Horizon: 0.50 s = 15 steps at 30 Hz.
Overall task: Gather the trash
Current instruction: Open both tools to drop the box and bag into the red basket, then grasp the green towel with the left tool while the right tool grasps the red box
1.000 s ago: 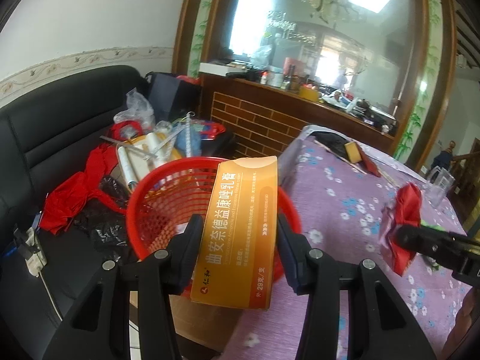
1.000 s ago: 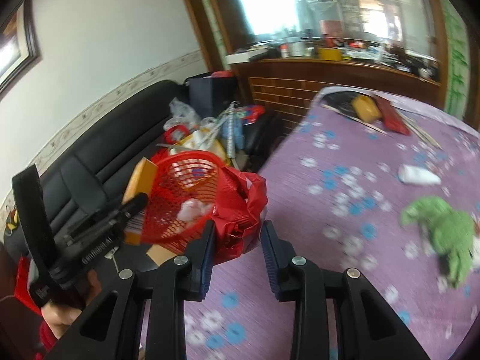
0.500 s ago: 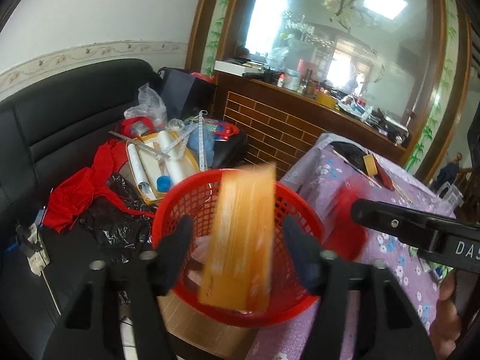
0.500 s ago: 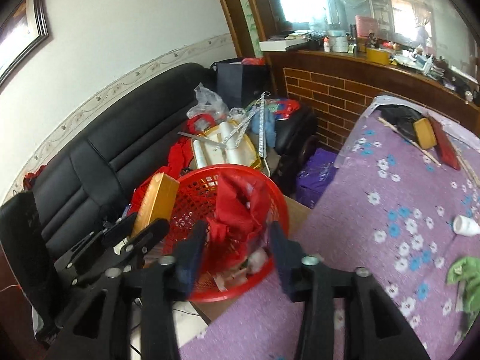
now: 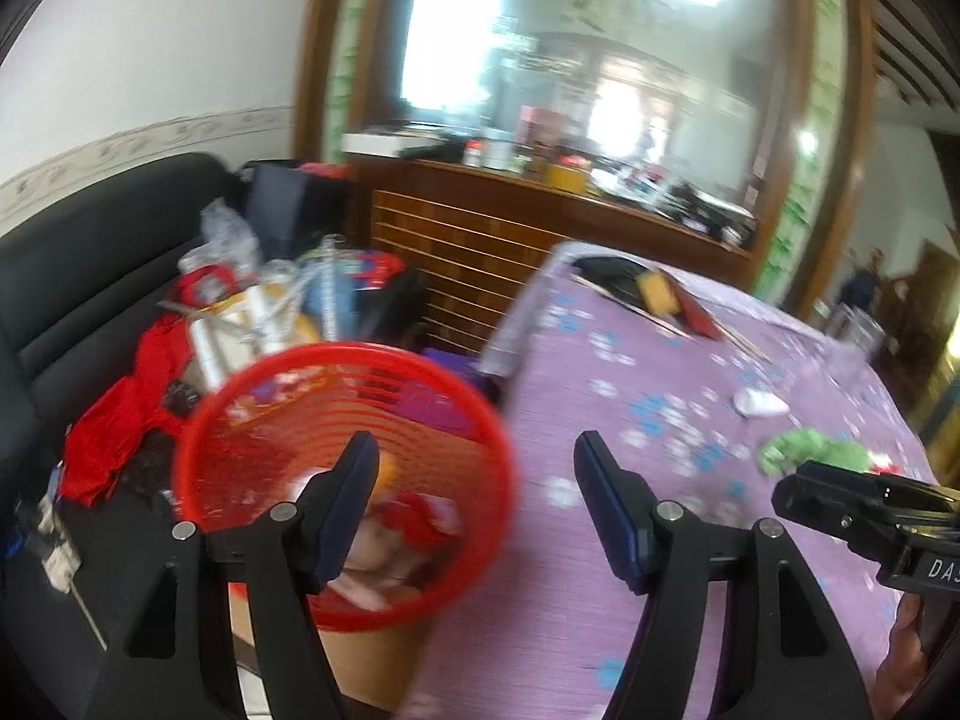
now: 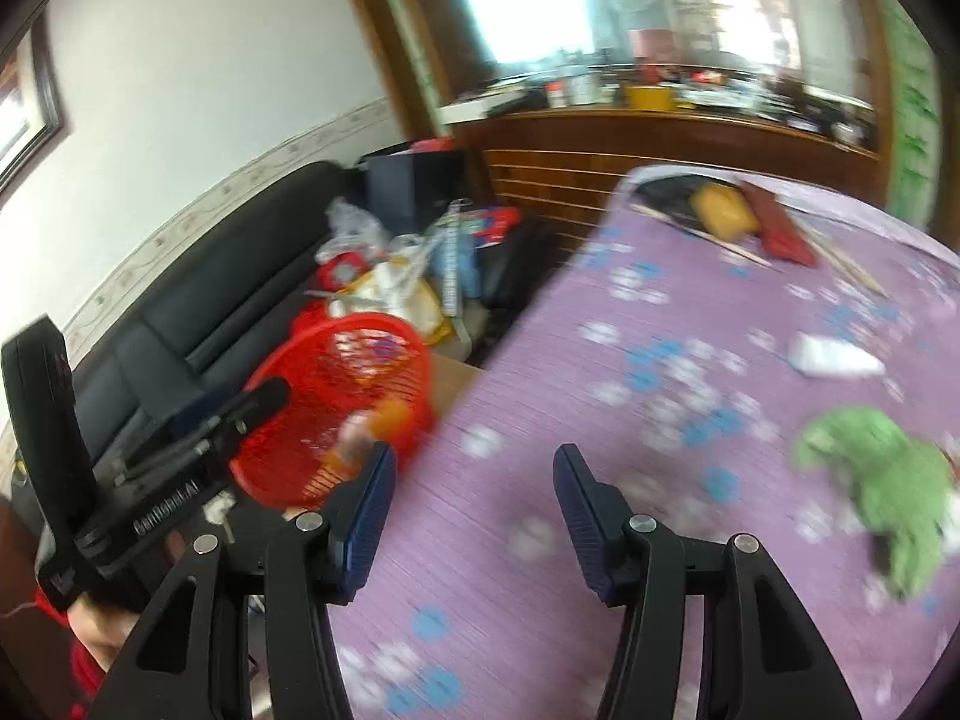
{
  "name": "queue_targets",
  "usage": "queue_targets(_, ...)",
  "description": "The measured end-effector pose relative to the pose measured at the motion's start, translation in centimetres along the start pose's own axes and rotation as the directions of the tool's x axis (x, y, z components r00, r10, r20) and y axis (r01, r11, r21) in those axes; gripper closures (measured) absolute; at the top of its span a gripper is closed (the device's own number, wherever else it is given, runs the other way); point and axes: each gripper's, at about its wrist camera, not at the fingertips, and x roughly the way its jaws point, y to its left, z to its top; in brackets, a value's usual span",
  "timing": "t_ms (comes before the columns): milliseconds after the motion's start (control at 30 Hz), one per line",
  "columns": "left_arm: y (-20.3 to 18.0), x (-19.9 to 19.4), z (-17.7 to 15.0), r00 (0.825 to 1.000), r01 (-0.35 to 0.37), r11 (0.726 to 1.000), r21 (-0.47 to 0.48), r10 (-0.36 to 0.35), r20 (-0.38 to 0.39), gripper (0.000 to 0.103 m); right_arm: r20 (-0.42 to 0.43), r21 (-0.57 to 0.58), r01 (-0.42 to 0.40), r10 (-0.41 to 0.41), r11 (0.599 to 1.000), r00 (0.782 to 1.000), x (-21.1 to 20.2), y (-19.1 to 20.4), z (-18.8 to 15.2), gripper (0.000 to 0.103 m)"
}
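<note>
Both tools are standing open and empty, their jaws having just been spreading with nothing between them. The left tool [image 5: 477, 501] is hanging partly over the red basket [image 5: 504, 450], which is sitting to its left on a cardboard box beside the counter's edge; inside the basket a heap of trash is lying, with a red crumpled piece [image 5: 414, 519] and something orange [image 5: 387, 471] just beyond the left tool's left finger, though blur is hiding the details. The right tool [image 6: 474, 501] is hovering over the purple flowered cloth of the counter [image 6: 600, 480], with the basket [image 6: 336, 396] off to its left. So some trash is already sitting collected, judging by the basket's contents. What is remaining, as far as the views are showing: a crumpled green piece [image 6: 882, 468] lying to the right of the right tool, and a white scrap [image 6: 834, 357] lying farther ahead and to the right, both on the cloth and well apart from the basket. Things at the counter's far end, a yellow block [image 6: 720, 210] and a red flat item [image 6: 780, 228], are lying there too; whether they are counting as trash I cannot tell.
</note>
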Motion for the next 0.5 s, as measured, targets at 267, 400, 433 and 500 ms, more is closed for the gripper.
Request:
queue_targets(267,-10.6,1.6,-2.2,0.98,0.175,0.976,0.128,-0.16,-0.115,0.034,0.049,0.172,0.175,-0.186,0.969,0.981,-7.5,-11.2,-5.0,0.044)
queue_targets(400,-14.6,2.8,-3.3,0.955,0.248,0.959,0.136,-0.219,-0.199,0.033,0.053,0.28,0.236,-0.26,0.93,0.964,-10.6,-17.1,-5.5,0.044)
queue_targets(433,-15.7,3.2,-3.5,0.947,0.269,0.954,0.136,-0.235,-0.221,0.033,0.059,0.309,0.24,-0.271,0.92,0.961,-11.4,-18.4,-5.6,0.044)
queue_targets(500,-17.5,3.4,-3.4,0.932,0.302,0.945,0.129,-0.264,-0.247,0.033,0.07,0.372,0.248,-0.294,0.895,0.953,-13.1,-21.2,-5.5,0.044)
